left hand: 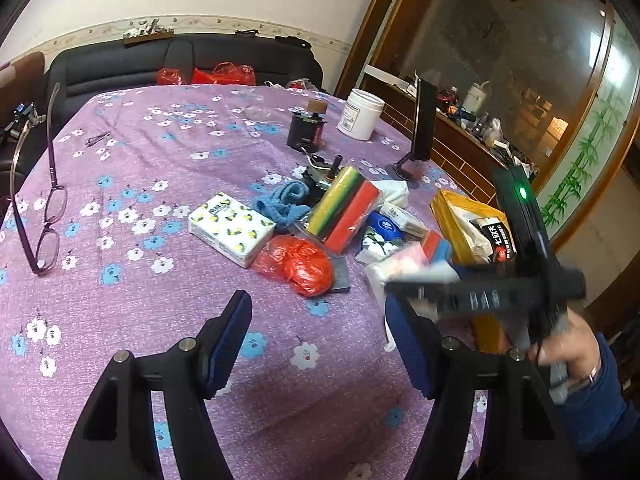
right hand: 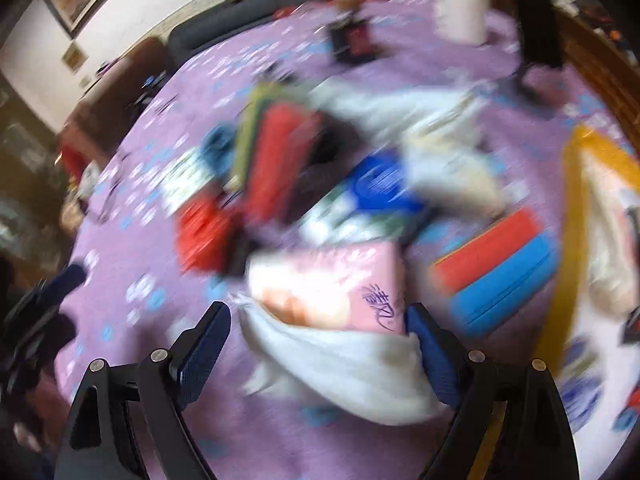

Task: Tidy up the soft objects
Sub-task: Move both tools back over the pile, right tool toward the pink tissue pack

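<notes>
Both grippers, left gripper [left hand: 320, 340] and right gripper [right hand: 320, 354], are showing black plastic arms, silver pins and blue ribbed pads. The right hand [left hand: 568, 354] is wearing a dark blue sleeve [left hand: 600, 412] and a ring.

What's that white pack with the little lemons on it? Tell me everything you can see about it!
The lemon pack is a small rectangular block in shiny white plastic wrap, printed with yellow lemons and green leaves. It looks like soft pocket tissues, still sealed. It lies flat on the purple flowered cloth, turned at an angle. A blue towel sits just behind it and a crumpled red bag beside its corner; whether they touch is unclear. No gripper touches it.
</notes>
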Demonstrator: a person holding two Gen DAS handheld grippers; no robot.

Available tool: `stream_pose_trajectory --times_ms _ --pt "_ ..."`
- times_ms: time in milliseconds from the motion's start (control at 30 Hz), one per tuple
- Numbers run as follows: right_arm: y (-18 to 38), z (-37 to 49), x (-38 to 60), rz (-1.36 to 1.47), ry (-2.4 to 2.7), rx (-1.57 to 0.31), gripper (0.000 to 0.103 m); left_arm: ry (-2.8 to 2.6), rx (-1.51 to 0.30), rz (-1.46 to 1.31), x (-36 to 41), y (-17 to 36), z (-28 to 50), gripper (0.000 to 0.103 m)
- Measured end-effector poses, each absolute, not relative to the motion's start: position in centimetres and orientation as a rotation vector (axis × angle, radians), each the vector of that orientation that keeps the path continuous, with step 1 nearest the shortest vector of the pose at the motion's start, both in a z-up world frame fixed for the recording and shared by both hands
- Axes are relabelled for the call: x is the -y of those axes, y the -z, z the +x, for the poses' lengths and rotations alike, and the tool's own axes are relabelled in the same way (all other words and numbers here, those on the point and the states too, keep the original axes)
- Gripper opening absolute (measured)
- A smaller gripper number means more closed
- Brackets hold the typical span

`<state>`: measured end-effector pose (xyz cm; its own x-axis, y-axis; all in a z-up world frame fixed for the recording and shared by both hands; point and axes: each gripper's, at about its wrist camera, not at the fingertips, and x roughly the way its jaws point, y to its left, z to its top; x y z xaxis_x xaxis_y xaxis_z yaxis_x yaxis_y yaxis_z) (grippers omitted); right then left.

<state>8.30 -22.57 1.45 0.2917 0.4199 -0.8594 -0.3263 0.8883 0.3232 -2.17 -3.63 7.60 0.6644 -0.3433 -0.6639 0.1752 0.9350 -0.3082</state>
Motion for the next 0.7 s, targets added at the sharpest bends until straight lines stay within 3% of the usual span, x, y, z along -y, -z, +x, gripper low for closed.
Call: stream_pose_trajectory --times_ms 167,400,700 --pt "-2.2 4.5 20.8 0.17 -0.724 -1.167 0.092 0.269 -0.78 -0.243 2.2 -7.8 -2.7 0.068" --pt "-4.8 4.7 23.3 0.167 -0.654 -1.071 0.092 0.229 -0.771 -0.288 -0.6 -7.7 -3.1 0.068" --pt "-2.3 4.2 18.1 -0.13 -0.571 -1.011 0.092 0.208 -0.773 -0.314 -2.1 -7.3 -3.0 0.069"
